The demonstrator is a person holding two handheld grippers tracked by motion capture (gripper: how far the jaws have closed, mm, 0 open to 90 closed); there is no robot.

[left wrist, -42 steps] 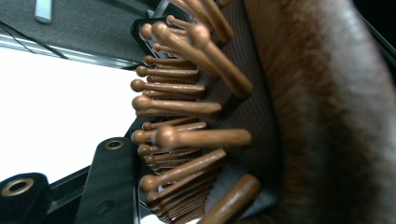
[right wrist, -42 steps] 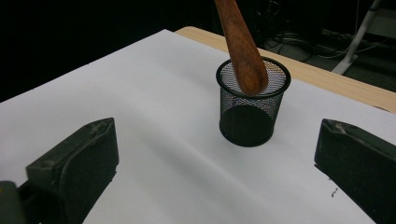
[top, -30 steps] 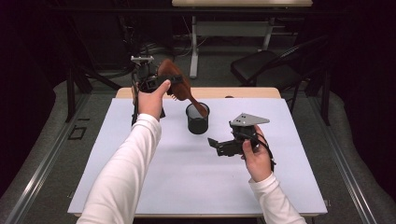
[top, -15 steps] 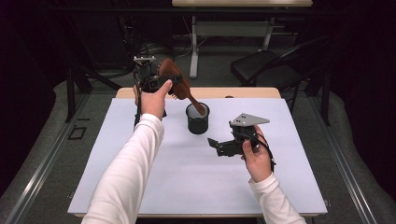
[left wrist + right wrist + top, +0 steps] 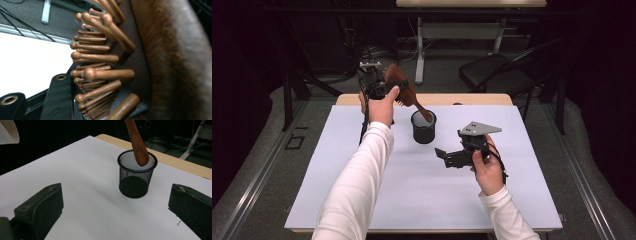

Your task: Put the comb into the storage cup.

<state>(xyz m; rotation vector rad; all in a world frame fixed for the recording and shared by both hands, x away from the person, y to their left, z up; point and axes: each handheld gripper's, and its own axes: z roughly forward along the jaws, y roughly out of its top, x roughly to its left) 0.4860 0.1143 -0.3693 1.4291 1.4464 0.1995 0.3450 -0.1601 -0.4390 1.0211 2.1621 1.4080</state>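
Clamped by its head in the left gripper [image 5: 379, 86] at eleven o'clock, the stiff, light wooden hairbrush [image 5: 401, 85] dips its handle into the mesh cup [image 5: 424, 127]; the right gripper [image 5: 451, 156] gapes empty.

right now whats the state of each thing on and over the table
brush: held up tilted in the left gripper, handle tip just inside the cup's mouth
cup: upright on the table, no other contents visible
left gripper: shut on the brush head
right gripper: open, holding nothing, low over the table beside the cup
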